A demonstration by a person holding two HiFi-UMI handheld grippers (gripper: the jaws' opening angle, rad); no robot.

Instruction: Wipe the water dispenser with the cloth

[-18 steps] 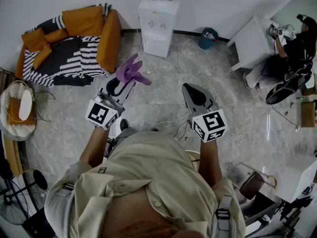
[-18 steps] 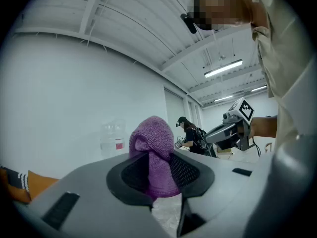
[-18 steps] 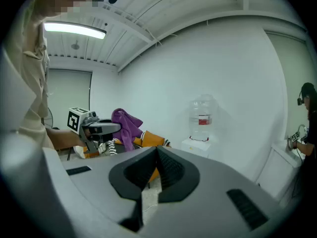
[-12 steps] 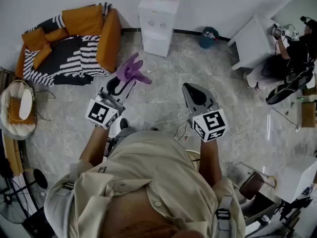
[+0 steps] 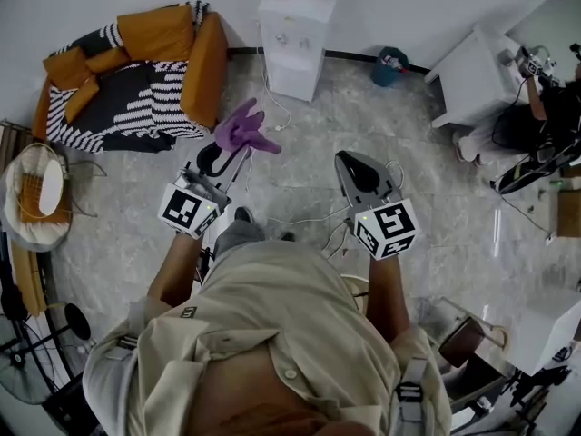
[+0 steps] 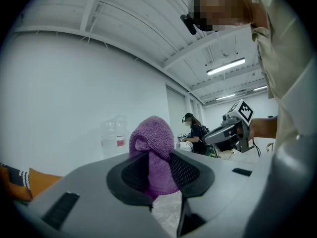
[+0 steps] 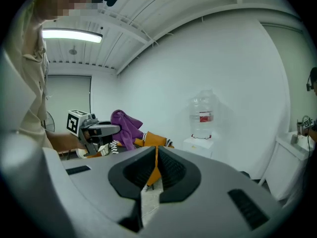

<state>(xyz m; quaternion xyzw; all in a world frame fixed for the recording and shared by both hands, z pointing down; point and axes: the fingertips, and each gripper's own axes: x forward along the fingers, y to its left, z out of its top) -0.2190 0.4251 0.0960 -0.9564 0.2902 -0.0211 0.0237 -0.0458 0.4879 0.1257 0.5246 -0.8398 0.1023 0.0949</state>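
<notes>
Two claws are up in front of the person at waist level, both aimed toward the far wall, so let's sweep across from the left. Far left, a woven basket [image 5: 34, 198] sits on the floor. Beyond it an orange sofa [image 5: 195, 62] draped with a striped blanket [image 5: 127, 107] stands against the wall. Next comes the left claw [image 5: 218, 157], marker cube toward the person, and its jaws are clamped on the purple cloth [image 5: 243, 130]. In the left gripper view the cloth is pinched between the black ribbed pads and bulges up past the tips in a folded lump. So the cloth is in the air, well apart from the water dispenser [image 5: 292, 39]. That stands upright against the wall straight ahead, white body with a clear bottle on top, and a white cable [image 5: 272, 116] trails from its foot over the pale stone floor [image 5: 300, 166]. Over to the right claw [image 5: 354, 163]: jaws drawn in narrow, just a thin slit between the pads in the right gripper view. It grips nothing, and only a sliver of the distant sofa shows through the gap. That same view catches the left claw and its cloth off to the left, with the dispenser ahead to the right. Further right, a blue bin [image 5: 390, 66] sits at the foot of the wall, then a white surface [image 5: 472, 75]. At the far right edge another person [image 5: 536, 116] in dark clothes is just beside it.
</notes>
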